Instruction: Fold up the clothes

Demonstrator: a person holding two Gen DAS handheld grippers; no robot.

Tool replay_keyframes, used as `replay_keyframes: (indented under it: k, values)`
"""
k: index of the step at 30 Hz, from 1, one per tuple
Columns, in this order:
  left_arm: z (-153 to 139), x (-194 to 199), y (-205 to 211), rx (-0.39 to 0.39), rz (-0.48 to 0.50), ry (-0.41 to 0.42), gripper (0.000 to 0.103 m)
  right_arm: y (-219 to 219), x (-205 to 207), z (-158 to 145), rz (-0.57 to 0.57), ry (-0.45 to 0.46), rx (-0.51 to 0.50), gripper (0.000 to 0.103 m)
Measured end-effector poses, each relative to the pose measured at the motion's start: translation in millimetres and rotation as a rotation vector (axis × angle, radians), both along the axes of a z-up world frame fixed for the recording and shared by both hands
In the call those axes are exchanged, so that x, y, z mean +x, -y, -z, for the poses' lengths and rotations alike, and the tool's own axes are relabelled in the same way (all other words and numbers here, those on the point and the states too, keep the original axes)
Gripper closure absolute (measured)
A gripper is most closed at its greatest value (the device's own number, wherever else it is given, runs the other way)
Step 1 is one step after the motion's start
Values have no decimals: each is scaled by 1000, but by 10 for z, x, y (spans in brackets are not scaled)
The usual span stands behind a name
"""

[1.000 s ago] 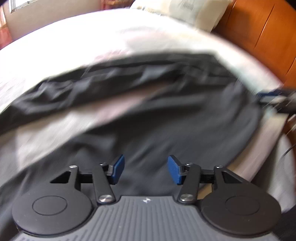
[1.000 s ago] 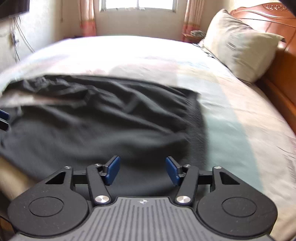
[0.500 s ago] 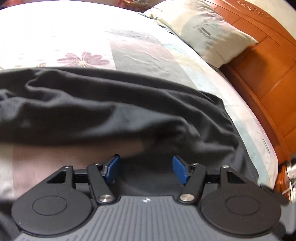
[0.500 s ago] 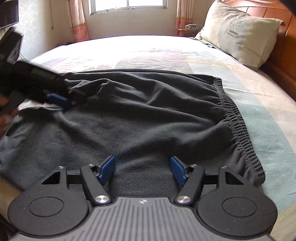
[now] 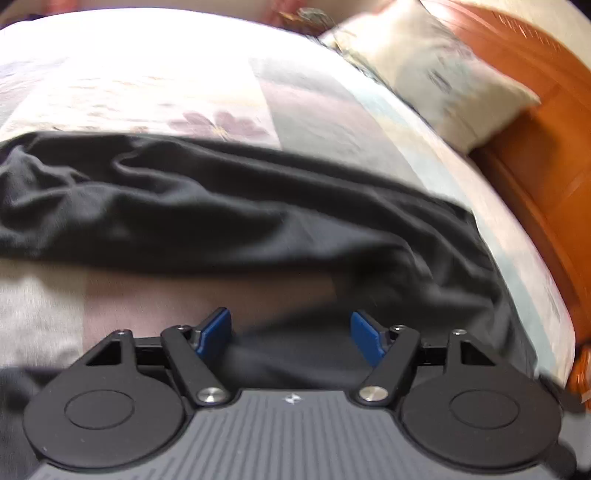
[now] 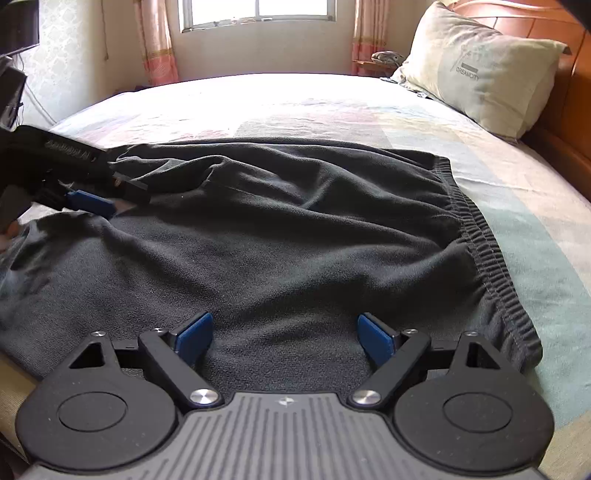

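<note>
A dark grey garment (image 6: pixel 295 229) with a ribbed elastic waistband (image 6: pixel 484 251) lies spread and wrinkled on the bed. My right gripper (image 6: pixel 284 332) hovers low over its near edge. Its jaws are opening, wide apart, with cloth beneath them but nothing pinched. In the left wrist view the garment (image 5: pixel 258 221) shows as a dark folded band across the sheet. My left gripper (image 5: pixel 290 332) is over the garment's edge where bare sheet shows. Its jaws are also opening and grip nothing. From the right wrist view, the left gripper (image 6: pixel 107 201) sits at the garment's left side.
The patchwork floral bedsheet (image 6: pixel 332 103) stretches beyond the garment. A cream pillow (image 6: pixel 476 70) leans on the orange wooden headboard (image 6: pixel 554 122) at the right. A window (image 6: pixel 258 14) with pink curtains is at the back. The bed's near edge runs along the lower left.
Both pairs of jaws have spread wider. The left gripper rolled and swung across, from mid-garment to its edge. The right gripper sank closer to the cloth, whose waistband now lies flat.
</note>
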State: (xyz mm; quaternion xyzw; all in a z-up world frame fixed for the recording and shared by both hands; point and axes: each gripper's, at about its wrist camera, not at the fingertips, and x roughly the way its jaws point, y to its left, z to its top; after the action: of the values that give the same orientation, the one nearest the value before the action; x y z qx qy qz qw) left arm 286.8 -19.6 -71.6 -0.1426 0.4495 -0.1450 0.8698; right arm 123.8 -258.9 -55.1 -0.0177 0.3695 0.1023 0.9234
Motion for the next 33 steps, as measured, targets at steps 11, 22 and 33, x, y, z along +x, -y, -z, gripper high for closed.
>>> replay_keyframes:
  k: [11,22,33]
  values:
    - [3,-938,-236,122,23,10,23,-91,-4,17,27,-1,-23,7]
    - [-436,-1337,-859,191,-36,100,17,-226,-70,-89,84,-43,-60,7]
    - [-100,-1700,-1642,43,-64,-130,12,-644,-231,-301,1,-20,-114,7]
